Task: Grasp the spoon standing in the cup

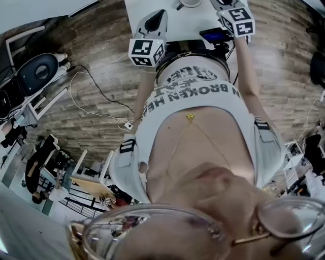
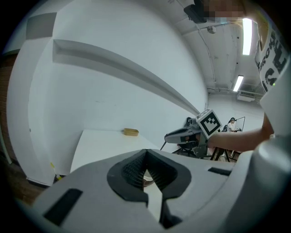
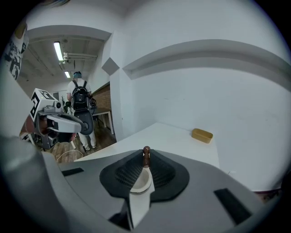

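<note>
A brown spoon handle (image 3: 146,157) with a knobbed end stands between the jaw tips of my right gripper (image 3: 146,154), which is shut on it. Below the handle, through the gap in the jaws, shows the white cup (image 3: 139,183). In the head view the cup's rim (image 1: 190,2) sits at the top edge of the white table (image 1: 175,23). My left gripper (image 2: 146,152) hangs over the table's near edge with its jaw tips together and nothing between them. It stands left of the right gripper (image 2: 182,134).
A small tan tray (image 3: 202,135) lies at the table's far side by the white wall. A dark phone-like device (image 1: 216,35) rests at the table's near edge. Chairs, cables and a person with a backpack (image 3: 81,102) are on the wooden floor around.
</note>
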{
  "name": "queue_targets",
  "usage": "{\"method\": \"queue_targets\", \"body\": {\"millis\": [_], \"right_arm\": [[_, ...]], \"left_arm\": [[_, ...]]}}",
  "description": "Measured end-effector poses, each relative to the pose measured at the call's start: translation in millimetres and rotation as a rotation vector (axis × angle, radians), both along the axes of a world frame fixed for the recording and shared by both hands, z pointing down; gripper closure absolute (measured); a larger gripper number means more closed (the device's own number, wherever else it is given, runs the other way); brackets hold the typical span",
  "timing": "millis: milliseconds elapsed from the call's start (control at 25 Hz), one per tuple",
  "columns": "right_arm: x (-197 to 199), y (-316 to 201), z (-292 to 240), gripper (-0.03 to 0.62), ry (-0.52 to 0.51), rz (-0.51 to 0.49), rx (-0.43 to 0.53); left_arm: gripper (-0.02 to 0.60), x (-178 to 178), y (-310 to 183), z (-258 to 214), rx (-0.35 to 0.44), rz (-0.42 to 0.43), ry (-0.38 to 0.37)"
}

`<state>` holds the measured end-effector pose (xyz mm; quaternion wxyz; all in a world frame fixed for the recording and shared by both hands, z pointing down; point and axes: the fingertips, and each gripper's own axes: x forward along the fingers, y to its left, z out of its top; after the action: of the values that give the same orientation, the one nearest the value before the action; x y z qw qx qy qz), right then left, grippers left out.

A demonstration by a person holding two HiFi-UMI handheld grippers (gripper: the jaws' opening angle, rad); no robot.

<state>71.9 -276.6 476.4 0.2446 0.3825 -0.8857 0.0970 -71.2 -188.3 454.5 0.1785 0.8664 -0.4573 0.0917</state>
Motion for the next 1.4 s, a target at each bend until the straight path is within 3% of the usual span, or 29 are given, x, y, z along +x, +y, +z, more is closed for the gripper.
{"method": "queue_targets", "body": {"millis": [640,1400], "right_arm": [[33,21,-75,0.553,-0.034,0.052,0.085],[39,26,-99,0.553,-0.073,0.056,0.112]], "left_arm": [[0.591,36,-2,-2,0.004,0.075,-0.01],[0.591,50,-11,0,0.0,0.085,-0.005]]}}
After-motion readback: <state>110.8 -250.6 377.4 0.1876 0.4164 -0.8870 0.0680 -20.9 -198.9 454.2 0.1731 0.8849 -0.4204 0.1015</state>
